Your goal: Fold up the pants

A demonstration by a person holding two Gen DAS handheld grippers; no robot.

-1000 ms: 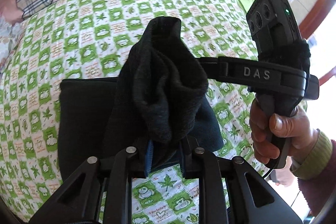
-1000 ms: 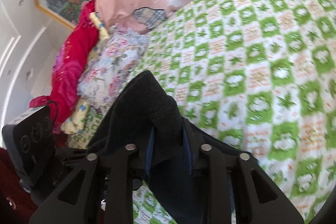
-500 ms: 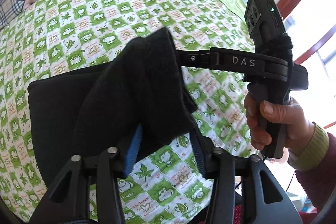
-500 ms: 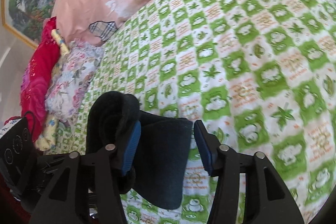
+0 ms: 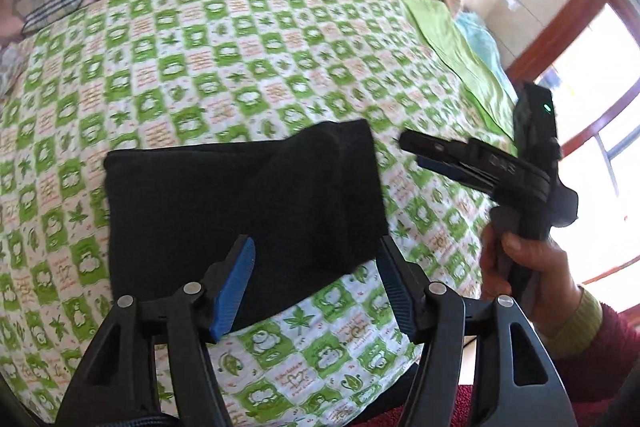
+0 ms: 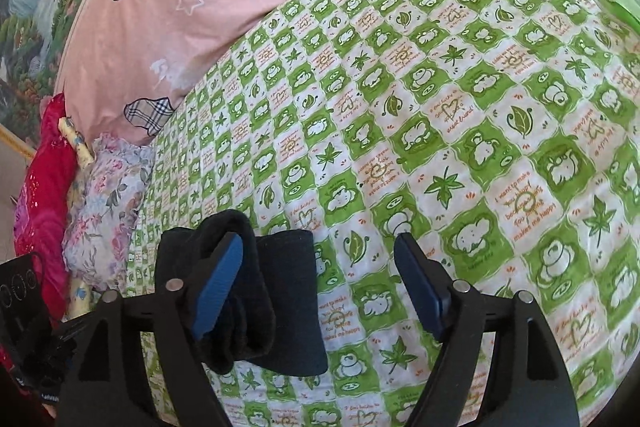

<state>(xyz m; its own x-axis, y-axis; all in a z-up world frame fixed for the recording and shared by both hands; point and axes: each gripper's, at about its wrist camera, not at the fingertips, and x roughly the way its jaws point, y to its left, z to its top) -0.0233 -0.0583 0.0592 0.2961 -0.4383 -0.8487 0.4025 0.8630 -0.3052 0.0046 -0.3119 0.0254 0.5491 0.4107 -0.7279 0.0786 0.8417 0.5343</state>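
Between left gripper [image 5: 316, 283] fingers, pants [image 5: 244, 203]

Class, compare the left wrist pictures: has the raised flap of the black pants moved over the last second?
Yes. The pants flap, earlier bunched up between the left gripper fingers, now lies flat on the green checked sheet, with both grippers open.

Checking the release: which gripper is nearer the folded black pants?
Left. The left gripper, open, hangs right over the pants; the right gripper, open, sits just off their right edge.
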